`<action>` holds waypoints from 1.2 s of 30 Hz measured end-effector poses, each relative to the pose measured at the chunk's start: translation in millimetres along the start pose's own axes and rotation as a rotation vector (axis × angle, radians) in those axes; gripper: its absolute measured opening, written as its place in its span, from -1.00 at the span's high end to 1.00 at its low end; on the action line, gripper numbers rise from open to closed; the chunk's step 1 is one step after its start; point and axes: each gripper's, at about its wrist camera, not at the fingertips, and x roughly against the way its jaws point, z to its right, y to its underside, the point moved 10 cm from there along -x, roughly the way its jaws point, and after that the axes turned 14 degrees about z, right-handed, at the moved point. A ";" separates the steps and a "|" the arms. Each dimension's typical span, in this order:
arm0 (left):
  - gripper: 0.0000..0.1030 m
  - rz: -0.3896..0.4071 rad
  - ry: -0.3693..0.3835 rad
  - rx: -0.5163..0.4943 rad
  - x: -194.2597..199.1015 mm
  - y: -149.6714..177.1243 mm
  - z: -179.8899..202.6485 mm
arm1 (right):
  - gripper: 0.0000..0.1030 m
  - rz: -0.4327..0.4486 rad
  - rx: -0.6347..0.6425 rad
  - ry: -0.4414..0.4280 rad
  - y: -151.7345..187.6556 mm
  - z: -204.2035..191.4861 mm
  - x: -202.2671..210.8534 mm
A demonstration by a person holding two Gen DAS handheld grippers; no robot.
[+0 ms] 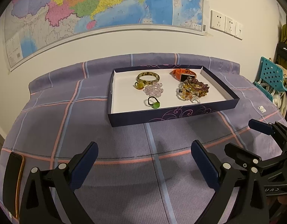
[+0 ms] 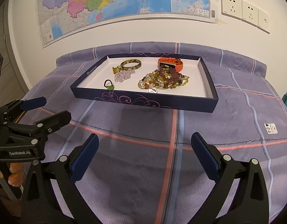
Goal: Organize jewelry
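Nearest, both tools hang over the front of the checked purple bedspread [image 2: 124, 168] with nothing between their pads: the left gripper [image 1: 144, 161] spread wide, and the right gripper [image 2: 144, 149] equally wide just beside it.

Beyond them, toward the far edge, the shallow navy box lid [image 1: 162, 116] already carries all the jewelry: green-stone ring [image 1: 154, 103] by its front wall, clear bead bracelet [image 1: 153, 90], bangle [image 1: 148, 78] and orange watch [image 1: 183, 74] toward its back wall, and a tangled bead pile [image 1: 193, 89] on the right.

That fits pieces either gathered or awaiting sorting, so any grasp is best made low, pinching one strand while sparing the tangle.
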 end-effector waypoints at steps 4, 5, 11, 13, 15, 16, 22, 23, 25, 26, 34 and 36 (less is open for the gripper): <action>-0.87 -0.003 -0.001 0.000 0.1 0.9 0.1 | -0.89 -0.001 -0.004 -0.001 0.6 -0.1 0.1; -0.87 -0.004 -0.001 0.001 0.1 1.1 0.0 | -0.89 0.000 -0.004 0.000 0.5 -0.1 0.2; -0.87 -0.004 -0.001 0.000 0.0 1.0 0.1 | -0.89 0.003 -0.007 -0.002 0.6 0.1 -0.6; -0.87 -0.005 0.001 0.001 0.1 1.2 0.5 | -0.89 0.003 -0.007 0.000 0.9 -0.1 -0.6; -0.87 -0.005 0.000 0.000 0.2 1.4 0.3 | -0.89 0.002 -0.007 -0.001 1.2 -0.5 -0.3; -0.87 -0.006 0.002 0.000 0.5 1.4 0.6 | -0.89 0.003 -0.007 0.000 1.0 -0.4 -0.2; -0.87 -0.004 0.002 0.001 0.8 1.4 0.3 | -0.89 0.005 -0.015 -0.003 1.0 -0.1 -0.2; -0.87 -0.004 0.003 0.002 1.1 1.7 0.3 | -0.89 0.006 -0.016 -0.003 0.7 0.0 0.0; -0.87 -0.004 0.003 0.002 1.3 1.8 0.2 | -0.89 0.007 -0.018 -0.003 1.1 0.2 1.1; -0.87 -0.004 0.003 0.002 1.3 1.8 0.2 | -0.89 0.008 -0.019 -0.001 1.0 0.4 1.2; -0.87 -0.004 0.006 0.010 2.7 3.7 0.6 | -0.89 0.009 -0.018 -0.002 0.4 0.9 2.3; -0.87 -0.004 0.007 0.009 2.6 3.9 1.0 | -0.89 0.009 -0.016 0.001 0.2 1.2 2.8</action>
